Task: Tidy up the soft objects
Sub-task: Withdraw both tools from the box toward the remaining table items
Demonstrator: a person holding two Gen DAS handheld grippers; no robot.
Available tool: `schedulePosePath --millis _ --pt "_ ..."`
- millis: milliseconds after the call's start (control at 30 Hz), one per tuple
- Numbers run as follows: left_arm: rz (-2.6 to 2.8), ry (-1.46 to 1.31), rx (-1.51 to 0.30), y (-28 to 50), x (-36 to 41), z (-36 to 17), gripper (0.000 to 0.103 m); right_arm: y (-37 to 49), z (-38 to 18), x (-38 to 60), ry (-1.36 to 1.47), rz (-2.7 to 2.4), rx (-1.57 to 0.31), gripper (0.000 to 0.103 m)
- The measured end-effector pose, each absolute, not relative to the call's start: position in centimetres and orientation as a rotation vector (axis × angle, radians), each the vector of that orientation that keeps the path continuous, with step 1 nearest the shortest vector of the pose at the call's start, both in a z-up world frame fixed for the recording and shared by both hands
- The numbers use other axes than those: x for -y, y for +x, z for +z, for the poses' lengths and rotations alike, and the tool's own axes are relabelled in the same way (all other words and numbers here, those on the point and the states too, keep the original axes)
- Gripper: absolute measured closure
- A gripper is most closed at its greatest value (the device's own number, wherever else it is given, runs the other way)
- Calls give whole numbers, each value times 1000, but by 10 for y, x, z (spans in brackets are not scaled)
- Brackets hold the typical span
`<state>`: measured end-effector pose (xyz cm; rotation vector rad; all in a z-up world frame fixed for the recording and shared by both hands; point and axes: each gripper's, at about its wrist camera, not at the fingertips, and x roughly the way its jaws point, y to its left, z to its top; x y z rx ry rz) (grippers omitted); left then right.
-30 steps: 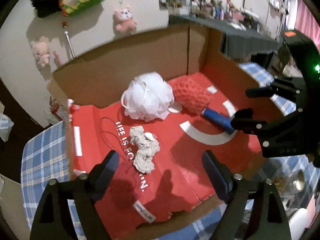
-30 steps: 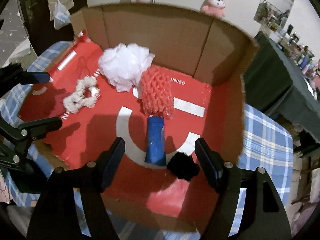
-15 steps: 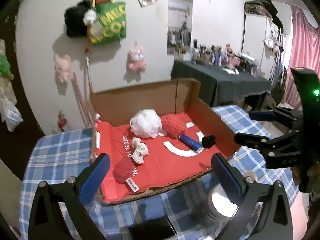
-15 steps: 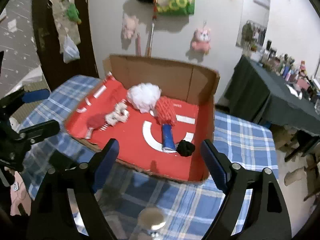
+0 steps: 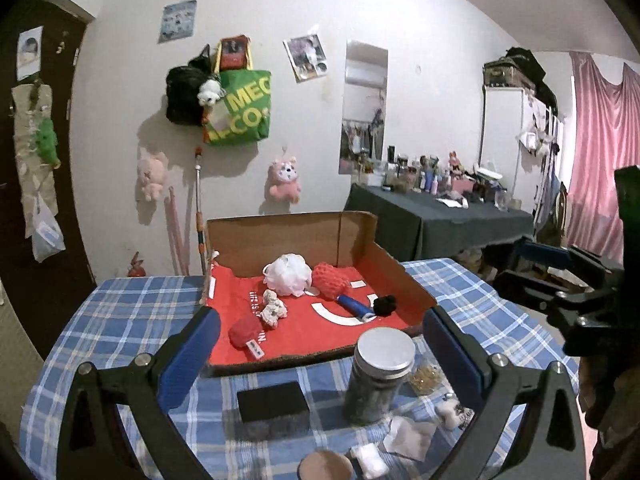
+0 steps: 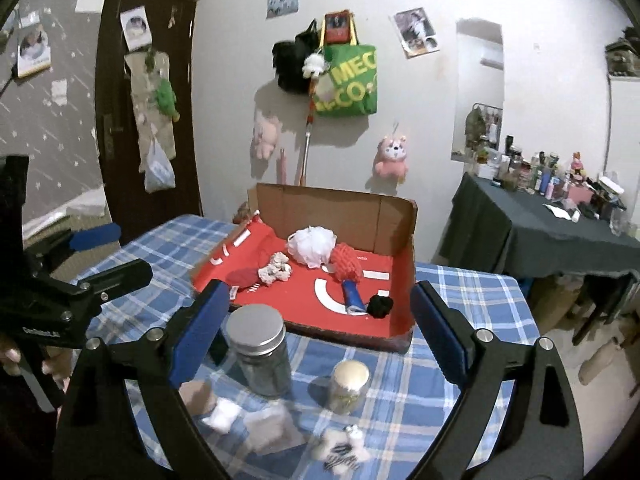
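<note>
A cardboard box (image 5: pixel 288 236) with a red lining stands on the blue plaid table. In it lie a white bath pouf (image 5: pixel 288 274), a red mesh sponge (image 5: pixel 330 286) with a blue handle (image 5: pixel 354 306), a pale scrunchie (image 5: pixel 274 308), a red soft lump (image 5: pixel 244 330) and a black scrunchie (image 5: pixel 384 305). My left gripper (image 5: pixel 318 332) hangs open, back from the box's near edge, with nothing between its fingers. My right gripper (image 6: pixel 320 300) is to its right, also short of the box (image 6: pixel 332 208); its jaws are opening and hold nothing.
In front of the box stand a metal-lidded jar (image 5: pixel 380 376), a small gold-lidded jar (image 6: pixel 350 386) and a black block (image 5: pixel 274 400). White pads (image 6: pixel 222 414) and a small plush (image 6: pixel 344 446) lie nearer. A dark-clothed table (image 6: pixel 560 236) with bottles stands at the right.
Both grippers have drawn back and up from inside the box, so the whole box and the table's front now show. Both pairs of jaws stand wider.
</note>
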<state>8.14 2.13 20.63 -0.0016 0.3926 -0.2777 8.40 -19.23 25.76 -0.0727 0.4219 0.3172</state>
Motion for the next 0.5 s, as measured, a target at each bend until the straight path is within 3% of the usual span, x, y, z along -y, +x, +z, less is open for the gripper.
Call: schedulePosePath --millis 500 --pt "-219 -50 -369 32 -19 152 0 30 186 197 -37 208 -385 10"
